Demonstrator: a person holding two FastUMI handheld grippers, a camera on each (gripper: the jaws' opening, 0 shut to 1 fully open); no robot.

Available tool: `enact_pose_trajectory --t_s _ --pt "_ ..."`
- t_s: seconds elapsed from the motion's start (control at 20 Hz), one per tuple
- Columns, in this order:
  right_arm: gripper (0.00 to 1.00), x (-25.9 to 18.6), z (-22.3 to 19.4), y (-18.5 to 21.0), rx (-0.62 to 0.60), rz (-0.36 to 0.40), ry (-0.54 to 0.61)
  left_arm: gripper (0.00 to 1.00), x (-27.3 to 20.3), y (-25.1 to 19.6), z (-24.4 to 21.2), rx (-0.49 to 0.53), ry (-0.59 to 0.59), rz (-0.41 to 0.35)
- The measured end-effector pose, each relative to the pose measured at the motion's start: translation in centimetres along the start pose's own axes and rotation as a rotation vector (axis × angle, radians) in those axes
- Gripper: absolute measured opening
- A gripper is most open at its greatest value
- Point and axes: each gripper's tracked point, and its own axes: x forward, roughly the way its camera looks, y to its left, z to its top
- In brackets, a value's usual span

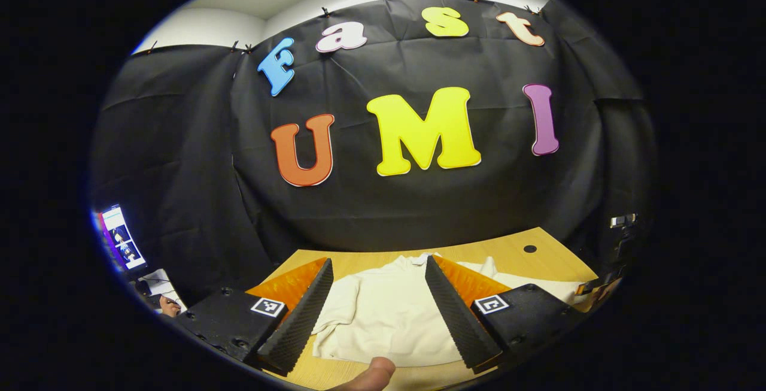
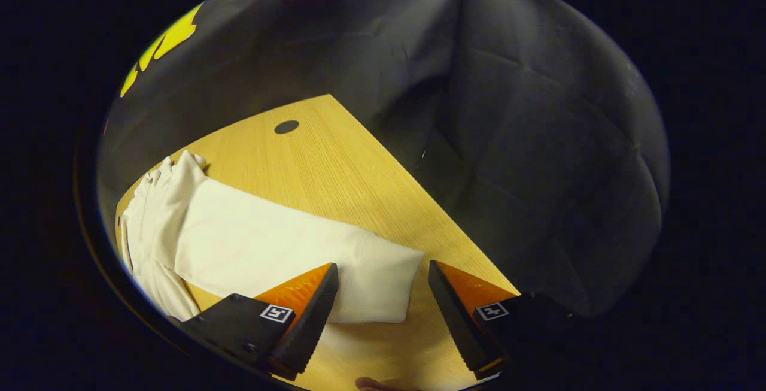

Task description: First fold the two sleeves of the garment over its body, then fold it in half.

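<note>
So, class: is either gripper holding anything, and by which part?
Nothing is held. Both grippers' jaws stand open above the cream garment; the right gripper hovers at a sleeve cuff.

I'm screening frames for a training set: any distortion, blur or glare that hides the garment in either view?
Left gripper view: strong fisheye bending of the table edge; the garment is sharp and evenly lit between the open left tongs. Right gripper view: same bending; the sleeve is crisp, with no glare; the open right tongs cover part of its cuff.

A recording booth: black cloth wall [image 1: 179,157], wooden table [image 2: 335,157], monitor [image 1: 122,238].
</note>
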Motion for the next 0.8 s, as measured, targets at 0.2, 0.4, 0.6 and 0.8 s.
enact_pose_trajectory --t_s 0.2,0.4,0.6,0.8 --pt "0.94 1.2 -0.7 -0.7 0.069 -0.036 0.071 0.99 0.4 1.8 -0.1 -0.004 0.000 0.034" --pt "0.88 0.9 -0.7 -1.1 0.126 -0.037 0.125 0.99 0.9 3.4 -0.5 0.003 0.014 0.044" --pt "0.72 1.4 -0.4 -0.7 0.146 -0.047 0.153 0.99 1.4 4.1 -0.6 0.004 0.028 0.032" --pt "0.42 1.4 0.1 -0.5 0.156 -0.023 0.143 0.99 1.8 4.9 0.0 0.021 0.003 0.023"
